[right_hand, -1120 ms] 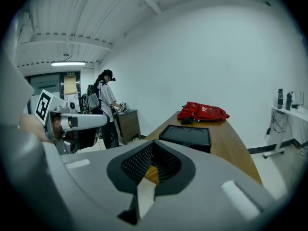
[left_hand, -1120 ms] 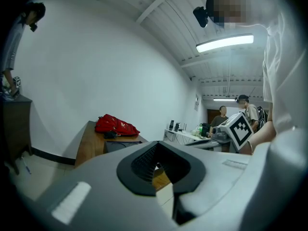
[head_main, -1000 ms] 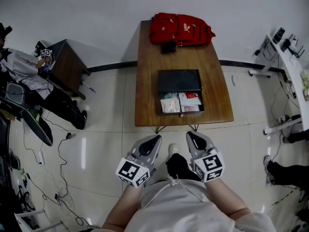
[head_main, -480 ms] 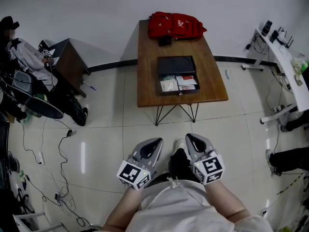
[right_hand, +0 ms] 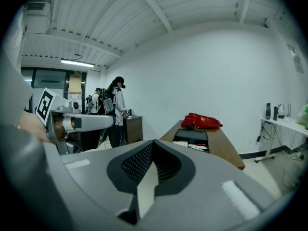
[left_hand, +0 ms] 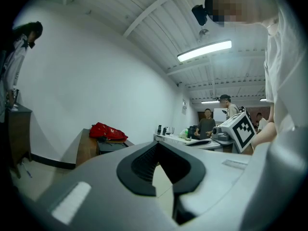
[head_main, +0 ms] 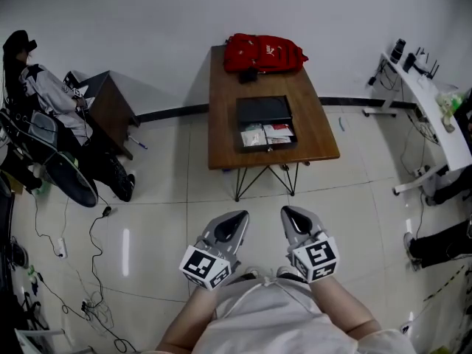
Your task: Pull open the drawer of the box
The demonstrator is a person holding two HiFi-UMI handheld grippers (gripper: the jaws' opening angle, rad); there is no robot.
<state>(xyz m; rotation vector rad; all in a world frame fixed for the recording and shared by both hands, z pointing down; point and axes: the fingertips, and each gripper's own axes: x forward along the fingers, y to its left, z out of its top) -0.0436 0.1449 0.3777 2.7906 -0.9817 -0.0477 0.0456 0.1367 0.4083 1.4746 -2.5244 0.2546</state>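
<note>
- Both shut on nothing: left gripper (head_main: 234, 216) and right gripper (head_main: 287, 212), held low by the body over the floor.
- Well apart from them now: desk (head_main: 221, 124). A second ago it sat much nearer, so the person has backed off.
- On the desk: box (head_main: 263, 108), its drawer (head_main: 267, 136) already out on the near side, papers showing.
- My read: pull is done, this is the retreat.

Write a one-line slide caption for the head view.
Box drawer open on table; left hand-held gripper and right hand-held gripper empty, far from it.
</note>
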